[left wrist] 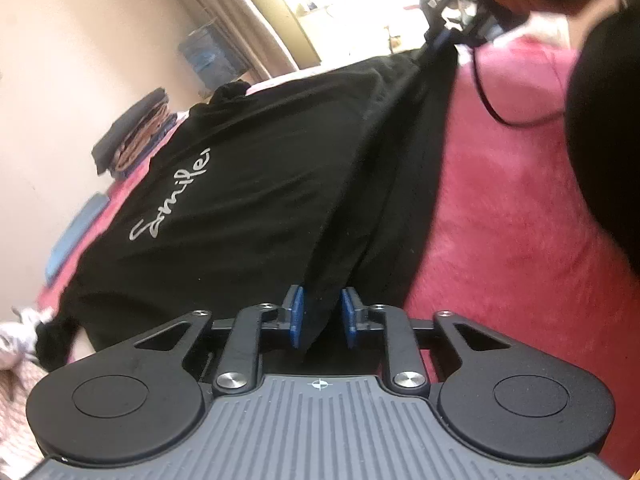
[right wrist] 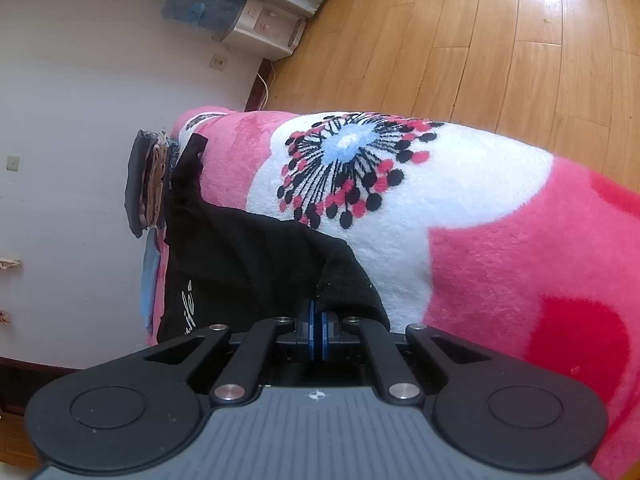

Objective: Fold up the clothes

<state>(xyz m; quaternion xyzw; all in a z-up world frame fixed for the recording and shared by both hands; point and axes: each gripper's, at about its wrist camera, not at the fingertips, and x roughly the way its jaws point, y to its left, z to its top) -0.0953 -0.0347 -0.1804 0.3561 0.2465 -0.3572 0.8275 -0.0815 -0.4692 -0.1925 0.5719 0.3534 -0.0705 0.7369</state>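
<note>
A black T-shirt [left wrist: 260, 184] with silver "Smile" script lies on a pink blanket [left wrist: 500, 208]. One long edge of it is raised and pulled taut. My left gripper [left wrist: 322, 316] is shut on a fold of that edge, with black cloth filling the space between the blue pads [left wrist: 297, 312]. In the right wrist view, my right gripper [right wrist: 318, 326] is shut on another part of the black T-shirt [right wrist: 248, 264], the pads nearly together with the hem pinched. The far end of the taut edge runs up to the other gripper [left wrist: 444, 36] at top right.
A stack of folded clothes [left wrist: 132, 136] [right wrist: 148, 176] sits at the blanket's far end by the wall, with a blue folded piece [left wrist: 76, 236] beside it. The blanket [right wrist: 500, 264] has a white flower print. Wooden floor [right wrist: 440, 40] and a water dispenser [right wrist: 264, 28] lie beyond. A dark sleeve [left wrist: 608, 140] fills the right edge.
</note>
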